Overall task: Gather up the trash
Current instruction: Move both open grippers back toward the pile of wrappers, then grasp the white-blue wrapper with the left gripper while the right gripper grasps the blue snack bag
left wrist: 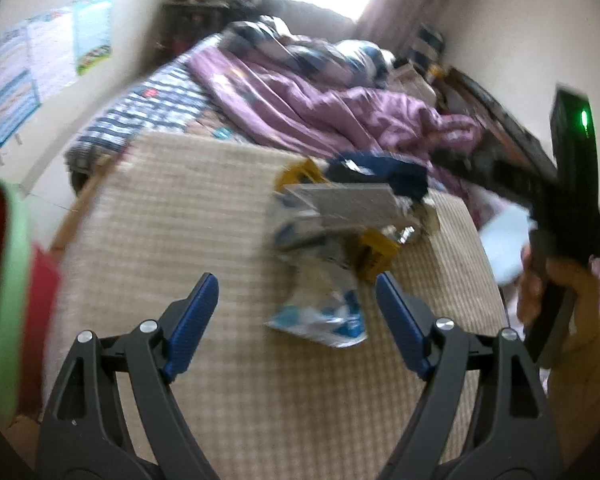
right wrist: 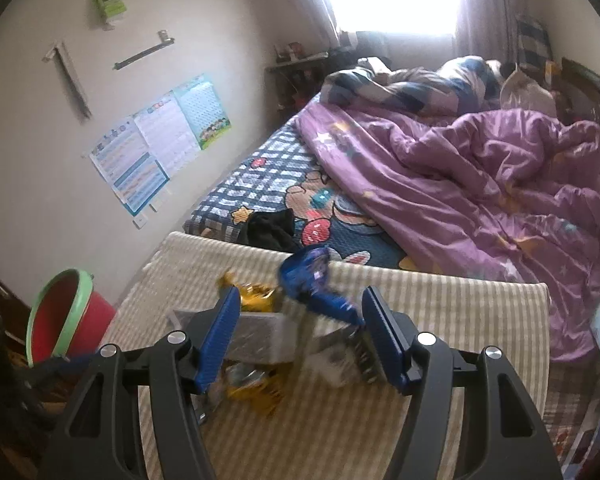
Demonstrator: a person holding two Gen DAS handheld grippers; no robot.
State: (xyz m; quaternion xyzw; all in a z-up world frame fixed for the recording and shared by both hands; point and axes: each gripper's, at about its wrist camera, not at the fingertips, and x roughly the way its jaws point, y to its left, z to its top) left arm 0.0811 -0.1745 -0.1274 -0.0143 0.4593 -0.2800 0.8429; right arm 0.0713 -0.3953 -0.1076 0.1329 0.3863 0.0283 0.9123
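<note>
On the striped mat (right wrist: 380, 432) lies a wrapper pile (left wrist: 332, 216); both the left gripper (left wrist: 296, 304) and right gripper (right wrist: 296, 320) gape, holding nothing; red bucket (right wrist: 66, 312) far left.

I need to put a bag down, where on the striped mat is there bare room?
Bare mat lies between the wrapper pile and the red bucket, and along the near edge below the blue-white wrapper. It is crowded mid-mat, where both grippers hang open.

- L gripper (left wrist: 296, 286) jaws wide apart, above beige mat (left wrist: 188, 216)
- Wrapper pile (left wrist: 340, 224) on mat, blue-white wrapper (left wrist: 320, 316) nearest
- Red bucket (left wrist: 4, 280) w/ green rim, far left
</note>
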